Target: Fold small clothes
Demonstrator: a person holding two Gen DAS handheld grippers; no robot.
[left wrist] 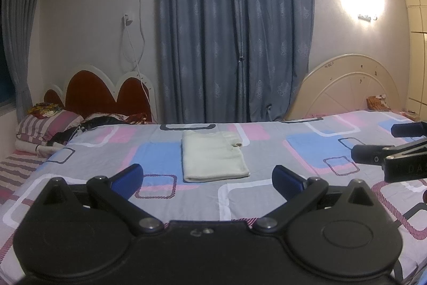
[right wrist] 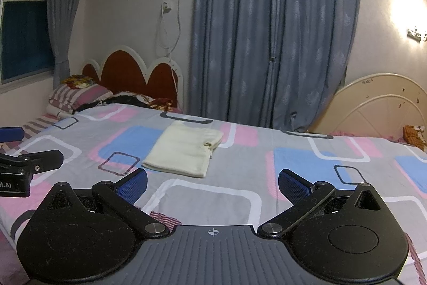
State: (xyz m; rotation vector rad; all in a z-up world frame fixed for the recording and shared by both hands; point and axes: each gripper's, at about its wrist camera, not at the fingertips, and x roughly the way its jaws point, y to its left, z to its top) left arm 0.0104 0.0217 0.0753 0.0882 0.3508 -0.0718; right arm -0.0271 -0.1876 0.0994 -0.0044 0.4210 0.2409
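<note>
Both grippers, left (left wrist: 207, 179) and right (right wrist: 212, 184) (jaws apart), face the folded cloth (left wrist: 213, 156), lengthwise away.

The right claw (right wrist: 213, 184) fills the bottom of the frame, its blue pads (right wrist: 134, 184) spread wide with nothing between them. Above it, at centre, a cream folded garment (right wrist: 184, 150) lies flat on the bed (right wrist: 267, 164). The left claw (right wrist: 32, 148) juts in at the left edge.
</note>
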